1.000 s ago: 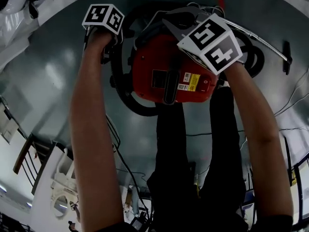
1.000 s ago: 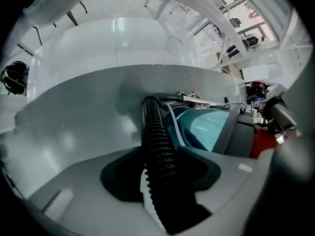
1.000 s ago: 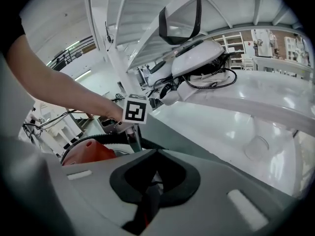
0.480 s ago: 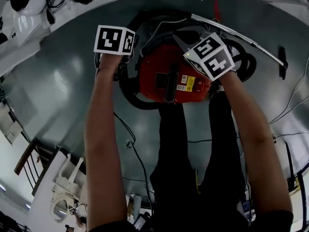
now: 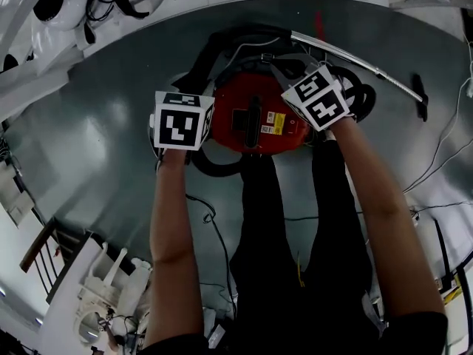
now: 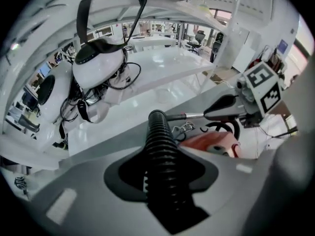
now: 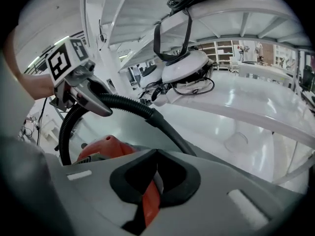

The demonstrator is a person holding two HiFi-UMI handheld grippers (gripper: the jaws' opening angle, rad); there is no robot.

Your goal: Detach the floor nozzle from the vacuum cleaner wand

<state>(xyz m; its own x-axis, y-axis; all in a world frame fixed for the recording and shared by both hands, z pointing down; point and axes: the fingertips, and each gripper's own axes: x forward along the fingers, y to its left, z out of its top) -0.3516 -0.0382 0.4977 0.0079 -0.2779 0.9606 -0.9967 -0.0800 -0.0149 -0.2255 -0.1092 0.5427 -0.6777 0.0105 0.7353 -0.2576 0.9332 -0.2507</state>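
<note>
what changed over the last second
The left tongs rose toward the head camera; their jaws have just been closing on the black hose, which came up with them. The right tongs stayed shut above the red vacuum, which stayed put.

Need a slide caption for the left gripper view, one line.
Left gripper, jaws just closed on the black ribbed hose, with the red vacuum cleaner body beyond.

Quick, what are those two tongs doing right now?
Left tongs: just closed, gripping the black ribbed plastic hose.
Right tongs: closed; whether they pinch anything cannot be told.
</note>
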